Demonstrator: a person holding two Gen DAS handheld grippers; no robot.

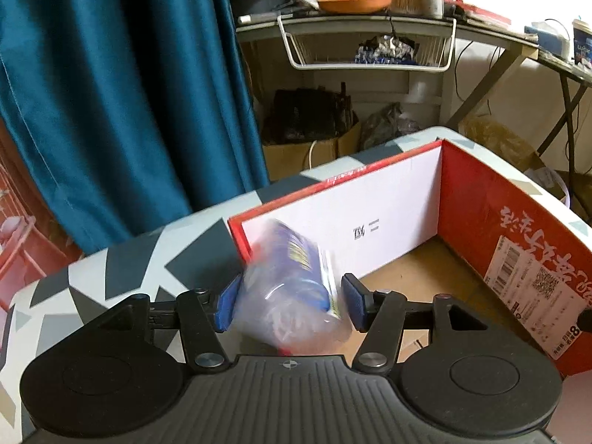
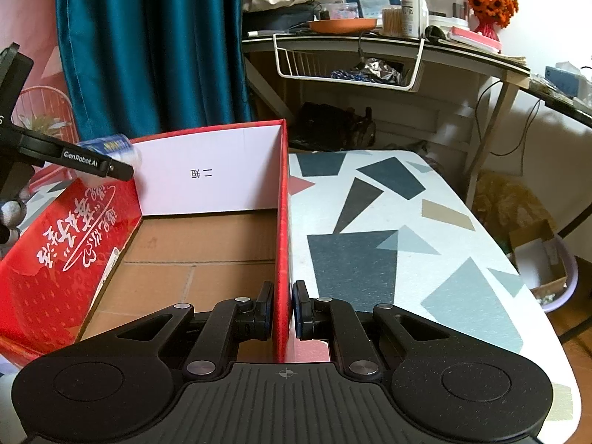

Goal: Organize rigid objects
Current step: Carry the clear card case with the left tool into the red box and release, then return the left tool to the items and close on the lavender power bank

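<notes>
Left gripper (image 1: 290,303) first: its two blue pads stand about half open, with a see-through bottle (image 1: 292,281) with a blue label between them. It looks like the bottle is loose and not squeezed. Its right side stops just short of the right pad, and I cannot tell if the left pad touches it. The bottle is tilted and very smeary, so I cannot read the label or see a cap. It hangs over the near left corner of the red cardboard box (image 1: 499,222), just by the white inner wall. Its bottom end is cut off behind my gripper. From my other hand's camera only a small bit of the bottle shows, because a black gripper finger covers the rest. Over there, my right gripper (image 2: 283,310) is pinched tight on the thin red side wall of the box, one pad inside and one pad outside. The box sits on a table (image 2: 370,240) with a white top full of grey and blue shapes. The brown box floor that I can see is bare, but the near part is hidden by both grippers.
</notes>
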